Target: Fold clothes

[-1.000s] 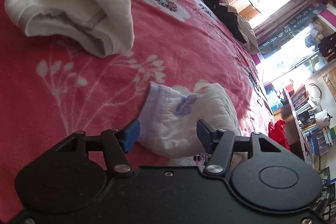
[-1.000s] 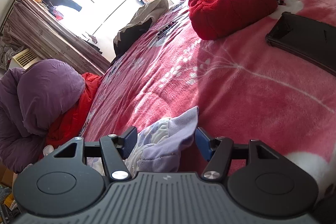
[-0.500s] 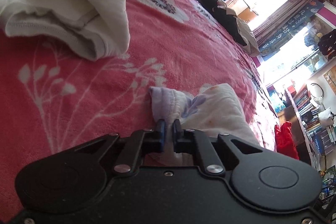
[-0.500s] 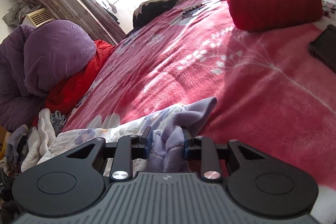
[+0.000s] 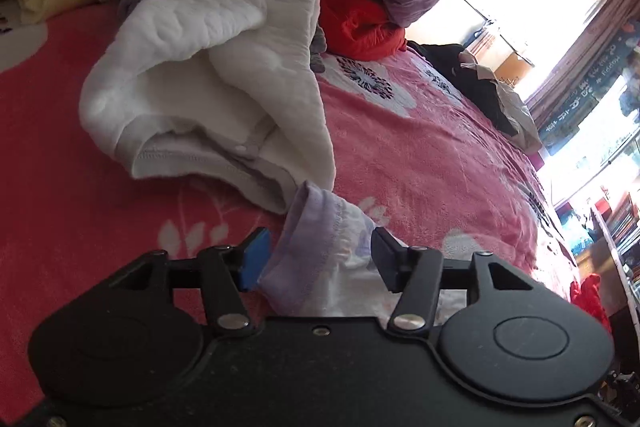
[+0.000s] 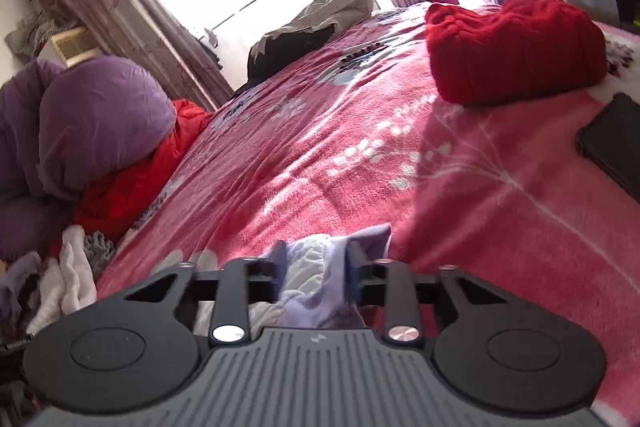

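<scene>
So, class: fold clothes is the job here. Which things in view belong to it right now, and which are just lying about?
In the job:
lilac-trimmed white garment
left gripper, open around it
right gripper, open around it

Lying about:
white quilted garment
red knit bundle
purple bedding
dark flat object

left hand-held gripper (image 5: 316,259): jaws spread | right hand-held gripper (image 6: 316,273): jaws parted
</scene>
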`<state>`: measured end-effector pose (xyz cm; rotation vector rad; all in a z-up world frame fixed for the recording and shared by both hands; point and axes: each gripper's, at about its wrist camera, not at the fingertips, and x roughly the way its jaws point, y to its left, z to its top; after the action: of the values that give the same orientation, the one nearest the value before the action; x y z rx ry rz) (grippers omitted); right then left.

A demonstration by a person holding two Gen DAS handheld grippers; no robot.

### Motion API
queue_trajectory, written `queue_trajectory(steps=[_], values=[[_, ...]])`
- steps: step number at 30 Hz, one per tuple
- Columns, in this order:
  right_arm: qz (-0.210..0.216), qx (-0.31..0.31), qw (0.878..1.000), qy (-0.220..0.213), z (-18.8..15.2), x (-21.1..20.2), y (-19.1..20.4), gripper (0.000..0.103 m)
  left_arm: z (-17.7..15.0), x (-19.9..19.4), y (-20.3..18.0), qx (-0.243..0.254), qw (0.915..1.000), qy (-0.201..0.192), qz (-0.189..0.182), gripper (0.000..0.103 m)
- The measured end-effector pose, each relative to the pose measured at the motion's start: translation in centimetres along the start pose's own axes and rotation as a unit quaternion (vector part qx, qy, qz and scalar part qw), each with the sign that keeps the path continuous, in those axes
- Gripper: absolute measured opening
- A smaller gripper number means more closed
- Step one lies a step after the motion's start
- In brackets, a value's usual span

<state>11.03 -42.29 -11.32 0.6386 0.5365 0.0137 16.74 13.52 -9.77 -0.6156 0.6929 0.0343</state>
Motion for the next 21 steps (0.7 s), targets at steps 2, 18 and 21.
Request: queue_trajectory(steps=[2,18,21], values=[[0.01,0.038,0.999,-0.009,0.3,-0.7,-1.3,0.073,0.0,0.5,0.1,0.003,0.9999,0.004,0.012,0.055],[0.044,-0.072,0.996,0.04,2.6,2.5,-0.6,0.017,0.0,3.9,0.1,0.051,0.9964,0.057,-0.036,0.019],[0.054,-0.101,0.993,0.029,3.0,2.6,-0.2,0.004,-0.2,3.7,-0.9,0.094,0.9937,0.05,-0.034,0.011]])
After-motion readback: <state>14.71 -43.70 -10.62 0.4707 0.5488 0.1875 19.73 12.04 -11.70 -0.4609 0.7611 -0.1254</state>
